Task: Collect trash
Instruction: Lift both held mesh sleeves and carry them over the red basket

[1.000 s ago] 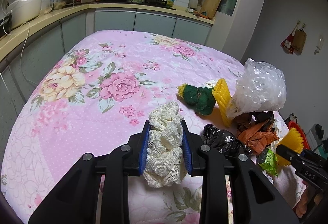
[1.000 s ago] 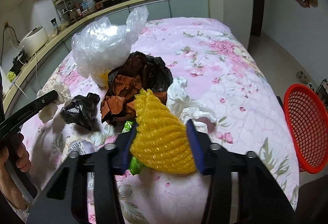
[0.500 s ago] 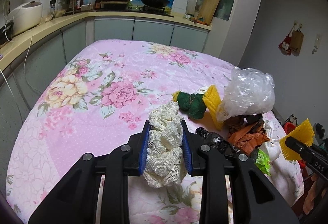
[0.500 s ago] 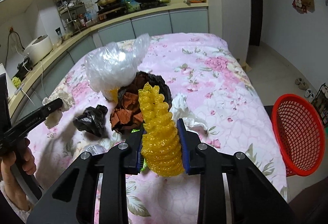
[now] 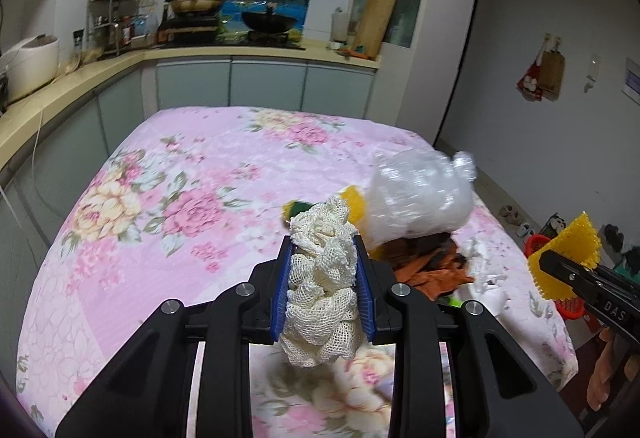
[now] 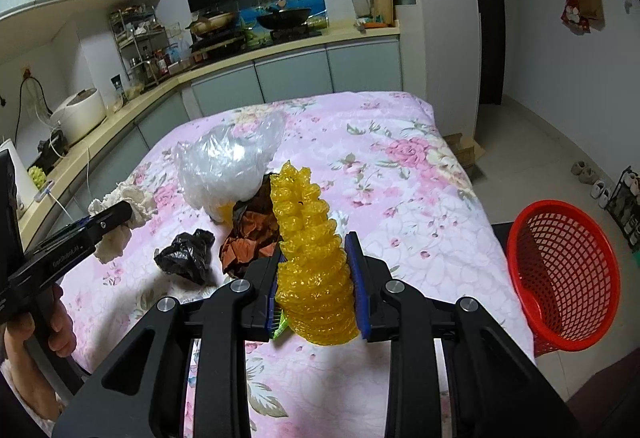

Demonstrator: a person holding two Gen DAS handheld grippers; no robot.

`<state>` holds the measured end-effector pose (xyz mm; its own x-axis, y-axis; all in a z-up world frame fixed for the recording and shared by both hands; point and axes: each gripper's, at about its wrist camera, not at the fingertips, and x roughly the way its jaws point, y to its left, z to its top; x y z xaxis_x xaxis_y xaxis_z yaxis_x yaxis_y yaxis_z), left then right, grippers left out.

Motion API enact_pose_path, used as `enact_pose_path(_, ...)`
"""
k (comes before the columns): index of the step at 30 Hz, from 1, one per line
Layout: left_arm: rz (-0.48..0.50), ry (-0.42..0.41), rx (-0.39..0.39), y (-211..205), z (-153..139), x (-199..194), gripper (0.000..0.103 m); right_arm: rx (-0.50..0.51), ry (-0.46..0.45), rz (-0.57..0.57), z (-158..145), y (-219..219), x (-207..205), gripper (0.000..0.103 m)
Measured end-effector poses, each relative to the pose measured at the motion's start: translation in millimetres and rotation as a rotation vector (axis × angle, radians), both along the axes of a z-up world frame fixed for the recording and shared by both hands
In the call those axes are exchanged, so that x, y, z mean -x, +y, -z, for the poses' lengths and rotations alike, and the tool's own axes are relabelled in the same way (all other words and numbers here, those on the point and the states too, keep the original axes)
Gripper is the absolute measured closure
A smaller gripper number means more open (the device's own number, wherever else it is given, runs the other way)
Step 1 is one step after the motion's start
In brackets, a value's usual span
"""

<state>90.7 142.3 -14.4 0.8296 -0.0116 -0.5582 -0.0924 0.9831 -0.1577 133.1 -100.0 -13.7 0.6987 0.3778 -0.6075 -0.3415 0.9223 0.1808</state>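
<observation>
My left gripper [image 5: 323, 290] is shut on a cream foam net [image 5: 322, 278] and holds it above the pink floral table [image 5: 168, 205]. My right gripper [image 6: 316, 286] is shut on a yellow foam net [image 6: 312, 258], also lifted off the table. On the table lie a clear plastic bag [image 6: 228, 165], brown and orange wrappers [image 6: 248, 242], a black bag [image 6: 186, 256] and white tissue [image 5: 482, 270]. A red mesh basket [image 6: 564, 278] stands on the floor past the table's right edge. The right gripper also shows in the left wrist view [image 5: 560, 266], and the left gripper in the right wrist view [image 6: 116, 217].
A kitchen counter [image 5: 260, 51] with a stove and pans runs behind the table, with a rice cooker [image 6: 80, 113] on its left part. Shoes [image 6: 592, 177] and a rack sit on the floor at the right wall.
Both grippers have risen from the table with their nets held. The right gripper closed tighter on the yellow net, squeezing it narrow, and the red basket shows more fully.
</observation>
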Motion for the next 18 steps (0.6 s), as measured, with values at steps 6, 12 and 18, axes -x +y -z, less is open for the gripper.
enact_pose_path(6,0.048,-0.038,-0.028,-27.0,-14.5,-3.0,0.076,-0.015,-0.035,0.037,-12.5,-18.8,3.5,0.075)
enact_pose_path(12,0.084,-0.087,-0.071,-53.9,-31.3,-4.7,0.076,-0.029,-0.065,0.080,-21.9,-39.5,6.4,0.075)
enact_pose_path(18,0.125,-0.130,-0.104,-83.2,-46.2,-7.6,0.076,-0.040,-0.087,0.128,-28.3,-64.1,9.8,0.075)
